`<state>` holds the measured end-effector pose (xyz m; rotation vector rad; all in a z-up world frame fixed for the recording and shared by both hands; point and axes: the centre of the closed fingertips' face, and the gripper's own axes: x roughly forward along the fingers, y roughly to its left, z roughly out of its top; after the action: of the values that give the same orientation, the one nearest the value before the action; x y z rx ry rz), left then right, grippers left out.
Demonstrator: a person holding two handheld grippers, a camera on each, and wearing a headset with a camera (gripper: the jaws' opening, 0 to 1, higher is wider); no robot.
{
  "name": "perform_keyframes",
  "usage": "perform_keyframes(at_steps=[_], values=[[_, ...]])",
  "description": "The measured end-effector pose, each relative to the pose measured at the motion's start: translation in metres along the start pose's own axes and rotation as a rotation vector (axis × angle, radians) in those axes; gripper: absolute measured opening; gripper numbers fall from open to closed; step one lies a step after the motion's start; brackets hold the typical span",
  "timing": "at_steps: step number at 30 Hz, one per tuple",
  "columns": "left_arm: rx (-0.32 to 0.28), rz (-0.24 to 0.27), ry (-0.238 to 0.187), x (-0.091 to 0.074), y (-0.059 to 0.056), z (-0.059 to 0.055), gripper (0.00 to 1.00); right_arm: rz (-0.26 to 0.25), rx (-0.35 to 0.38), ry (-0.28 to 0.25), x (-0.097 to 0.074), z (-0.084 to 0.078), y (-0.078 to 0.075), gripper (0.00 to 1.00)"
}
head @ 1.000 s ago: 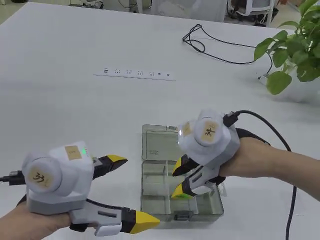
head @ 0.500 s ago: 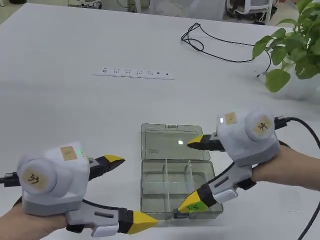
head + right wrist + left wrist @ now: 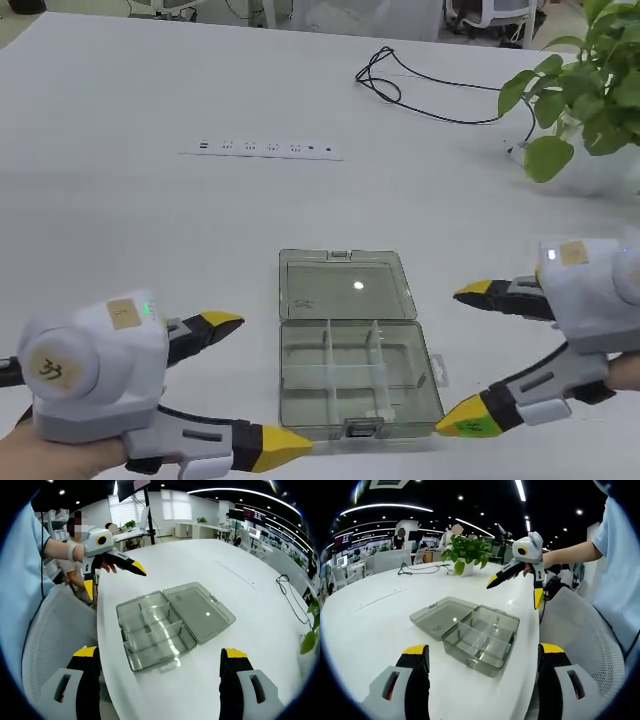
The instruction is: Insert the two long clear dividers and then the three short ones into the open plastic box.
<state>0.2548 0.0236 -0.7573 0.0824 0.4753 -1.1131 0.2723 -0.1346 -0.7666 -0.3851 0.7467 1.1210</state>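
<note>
Since the clear dividers (image 3: pixel 330 342) standing in the open plastic box (image 3: pixel 345 287), lower centre of head view, look light, thin, slick, pinch top edges gently; left gripper (image 3: pixel 265 382) and right gripper (image 3: pixel 458 360) flank it, jaws spread, empty.

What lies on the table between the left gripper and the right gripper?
The open plastic box, dividers inside, lies between the left gripper and the right gripper, as the head view shows.
</note>
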Motion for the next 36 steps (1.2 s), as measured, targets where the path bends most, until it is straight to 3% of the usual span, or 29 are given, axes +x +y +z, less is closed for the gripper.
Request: perform_keyframes(at_steps=[4, 8, 11, 13, 18, 20, 25, 28, 32, 36], values=[[-0.007, 0.008, 0.004, -0.004, 0.002, -0.002, 0.91, -0.045, 0.023, 0.030, -0.018, -0.023, -0.016, 1.00], [-0.011, 0.012, 0.013, -0.006, 0.004, -0.004, 0.91, -0.077, 0.032, 0.102, -0.034, -0.051, -0.027, 1.00], [-0.014, 0.015, 0.017, -0.006, 0.005, -0.005, 0.91, -0.075, 0.060, 0.124, -0.041, -0.065, -0.029, 0.97], [-0.016, 0.017, 0.018, -0.007, 0.006, -0.005, 0.91, -0.077, 0.035, 0.159, -0.045, -0.075, -0.031, 0.96], [-0.013, 0.023, 0.024, -0.008, 0.009, -0.004, 0.90, -0.062, -0.009, 0.283, -0.055, -0.108, -0.038, 0.84], [-0.014, 0.024, 0.025, -0.008, 0.009, -0.004, 0.90, -0.058, 0.038, 0.300, -0.057, -0.116, -0.040, 0.79], [-0.018, 0.031, 0.024, -0.010, 0.009, -0.005, 0.89, -0.049, 0.027, 0.342, -0.061, -0.132, -0.045, 0.73], [-0.018, 0.035, 0.027, -0.012, 0.010, -0.006, 0.89, -0.030, -0.027, 0.420, -0.066, -0.148, -0.048, 0.70], [-0.023, 0.042, 0.031, -0.015, 0.011, -0.009, 0.88, -0.008, -0.180, 0.474, -0.067, -0.157, -0.055, 0.66], [-0.023, 0.043, 0.040, -0.017, 0.010, -0.012, 0.88, 0.021, -0.175, 0.509, -0.067, -0.163, -0.056, 0.60]])
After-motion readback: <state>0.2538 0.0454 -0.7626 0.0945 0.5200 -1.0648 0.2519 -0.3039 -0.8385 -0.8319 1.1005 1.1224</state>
